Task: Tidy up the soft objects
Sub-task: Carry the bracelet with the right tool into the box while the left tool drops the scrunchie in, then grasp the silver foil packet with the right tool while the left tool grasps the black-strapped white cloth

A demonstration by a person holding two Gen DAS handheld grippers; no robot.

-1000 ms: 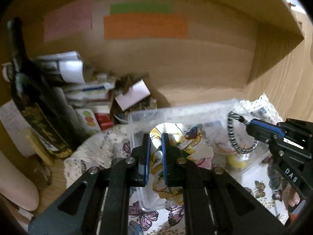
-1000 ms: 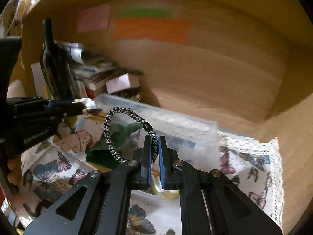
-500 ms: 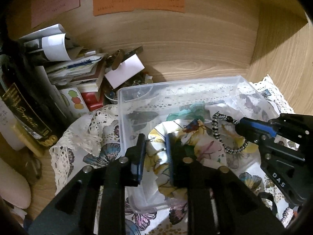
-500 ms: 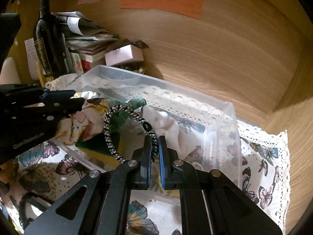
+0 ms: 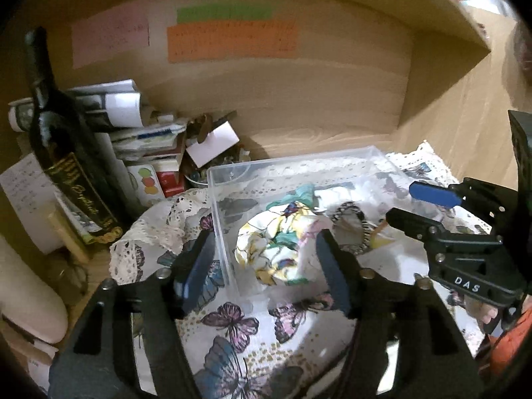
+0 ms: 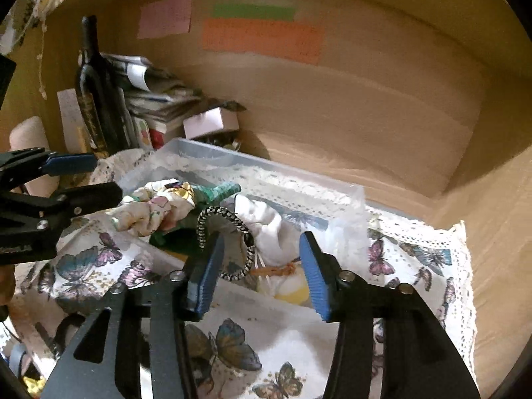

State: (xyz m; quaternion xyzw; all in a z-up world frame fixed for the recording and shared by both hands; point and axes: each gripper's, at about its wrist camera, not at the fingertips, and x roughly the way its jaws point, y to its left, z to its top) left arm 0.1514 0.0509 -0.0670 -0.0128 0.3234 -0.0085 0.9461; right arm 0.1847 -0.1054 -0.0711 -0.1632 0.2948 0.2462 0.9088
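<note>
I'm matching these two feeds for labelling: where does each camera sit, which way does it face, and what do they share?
Left wrist: on the left hand-held gripper, facing forward and down into the clear bin; own open fingers and the right hand-held gripper show.
Right wrist: on the right hand-held gripper, facing the bin from its right; own open fingers and the left hand-held gripper show.
Shared: bin, floral scrunchie, braided band, wine bottle.

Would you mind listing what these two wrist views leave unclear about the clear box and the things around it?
- Writing on the orange note and pink note: blurred in both views.
- Bottom of the clear box: hidden under the floral scrunchie, white cloth and striped hair tie.
- Yellow item: mostly hidden by the right gripper.
- Paper stack: partly behind the wine bottle.
- Left gripper: open.
</note>
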